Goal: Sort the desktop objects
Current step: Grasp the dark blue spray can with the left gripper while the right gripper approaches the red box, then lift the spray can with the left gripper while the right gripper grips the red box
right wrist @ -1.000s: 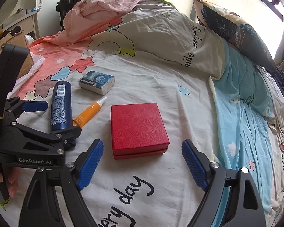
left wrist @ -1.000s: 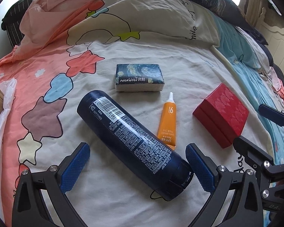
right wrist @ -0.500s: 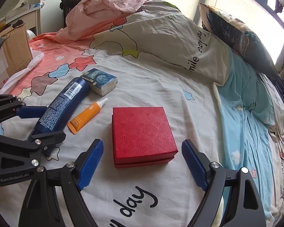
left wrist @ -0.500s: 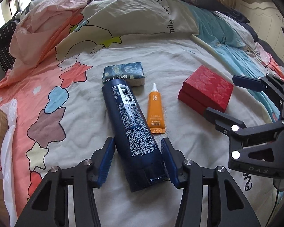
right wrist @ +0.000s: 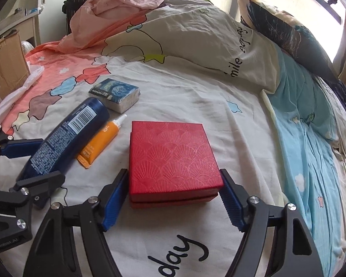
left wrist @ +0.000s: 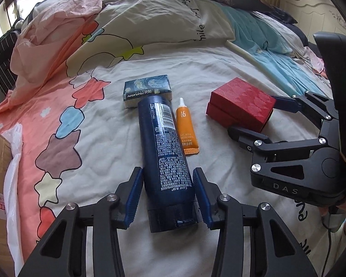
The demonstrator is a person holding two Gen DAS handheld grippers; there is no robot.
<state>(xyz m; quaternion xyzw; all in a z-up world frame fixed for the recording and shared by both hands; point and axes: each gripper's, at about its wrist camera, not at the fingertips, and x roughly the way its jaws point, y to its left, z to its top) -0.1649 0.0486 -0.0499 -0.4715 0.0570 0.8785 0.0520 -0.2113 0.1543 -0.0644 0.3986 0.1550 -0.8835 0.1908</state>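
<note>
Both grippers closed in; bottle (left wrist: 166, 152), box (right wrist: 173, 159) on quilt (right wrist: 196, 106).

Glossy dark-blue plastic bottle (left wrist: 165, 152); smooth orange plastic tube (left wrist: 186, 127); matt red box (right wrist: 173, 157) with embossed fan texture; crinkled cloth bedsheet (left wrist: 103, 161); ribbed blue pads (right wrist: 113, 205); brown cardboard box (right wrist: 4, 62).

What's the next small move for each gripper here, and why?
Probably lift both. The left gripper has its fingers shut on the lower end of the dark blue bottle, and the right gripper pinches the red box by its sides. Raise the bottle straight up first: its far end touches the tissue pack and the orange tube lies right beside it.
</note>
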